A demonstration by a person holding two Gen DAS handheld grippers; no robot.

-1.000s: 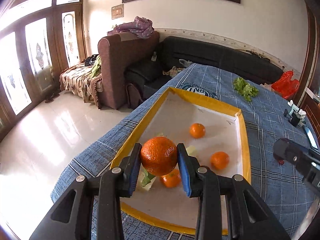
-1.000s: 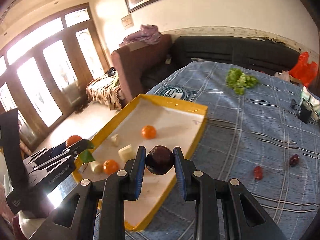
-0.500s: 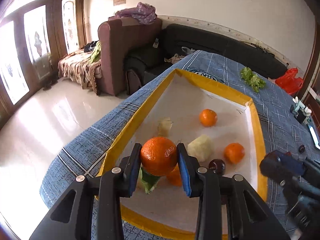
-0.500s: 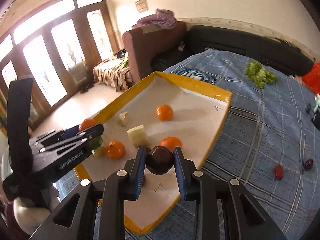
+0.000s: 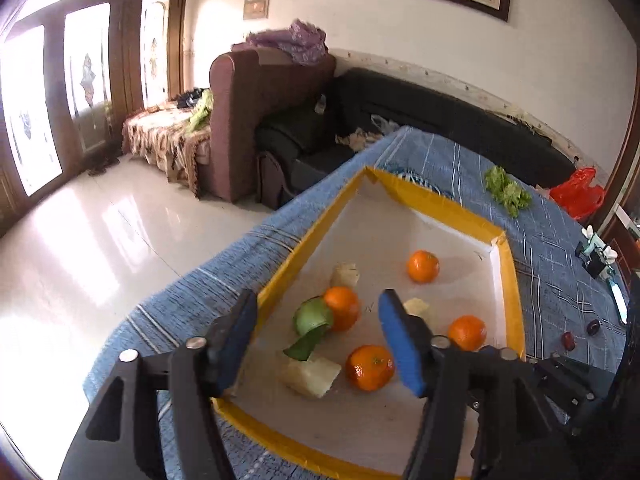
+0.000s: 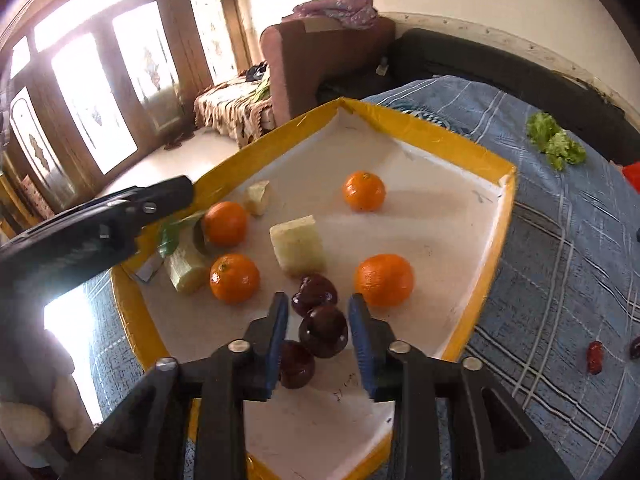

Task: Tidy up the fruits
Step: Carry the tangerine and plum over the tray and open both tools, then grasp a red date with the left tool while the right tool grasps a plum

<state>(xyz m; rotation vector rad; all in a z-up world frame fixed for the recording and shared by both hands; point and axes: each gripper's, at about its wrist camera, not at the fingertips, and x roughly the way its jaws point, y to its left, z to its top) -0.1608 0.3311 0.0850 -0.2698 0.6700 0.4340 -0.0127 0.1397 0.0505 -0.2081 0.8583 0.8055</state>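
Observation:
A yellow-rimmed white tray (image 5: 508,304) (image 6: 496,240) lies on the blue cloth and holds several oranges, pale fruit chunks and dark plums. My left gripper (image 5: 316,334) is open and empty above the tray's near left corner; an orange (image 5: 370,367) lies just below its right finger. It also shows in the right wrist view (image 6: 120,216). My right gripper (image 6: 318,328) is open, its fingers apart on either side of a dark plum (image 6: 323,331) that lies in the tray among two other plums (image 6: 314,289).
Lettuce (image 5: 507,192) (image 6: 556,145) lies on the far cloth. Small dark and red fruits (image 6: 595,356) (image 5: 568,340) lie on the cloth right of the tray. A sofa and armchair stand beyond the table; tiled floor drops away on the left.
Both grippers have opened. The left let go of its orange, which now lies in the tray. The right let go of the dark plum, now resting on the tray between its fingers.

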